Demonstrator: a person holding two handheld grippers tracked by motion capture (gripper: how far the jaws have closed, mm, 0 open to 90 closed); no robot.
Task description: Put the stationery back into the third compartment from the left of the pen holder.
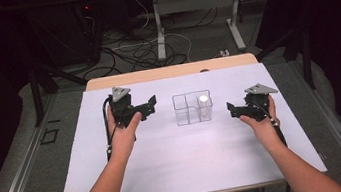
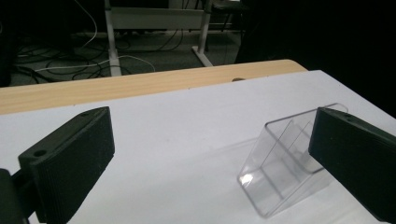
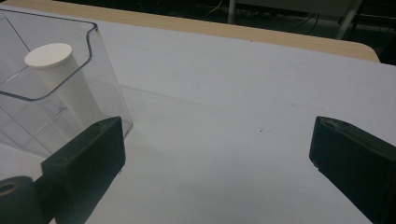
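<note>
A clear plastic box (image 1: 193, 108) with dividers stands at the middle of the white table top (image 1: 187, 154). A white cylinder (image 1: 204, 102) stands upright in its right compartment. My left gripper (image 1: 150, 104) hovers just left of the box, open and holding nothing; the box (image 2: 280, 172) lies close ahead at the right in its own view. My right gripper (image 1: 232, 109) is open and holding nothing just right of the box. In the right gripper view the box (image 3: 100, 56) and cylinder (image 3: 63, 79) are close at the left, beside the left jaw.
The wooden table edge (image 1: 170, 71) runs along the far side. Beyond it are desk legs (image 1: 159, 32) and cables (image 1: 132, 51) on the floor. Dark curtains close in both sides.
</note>
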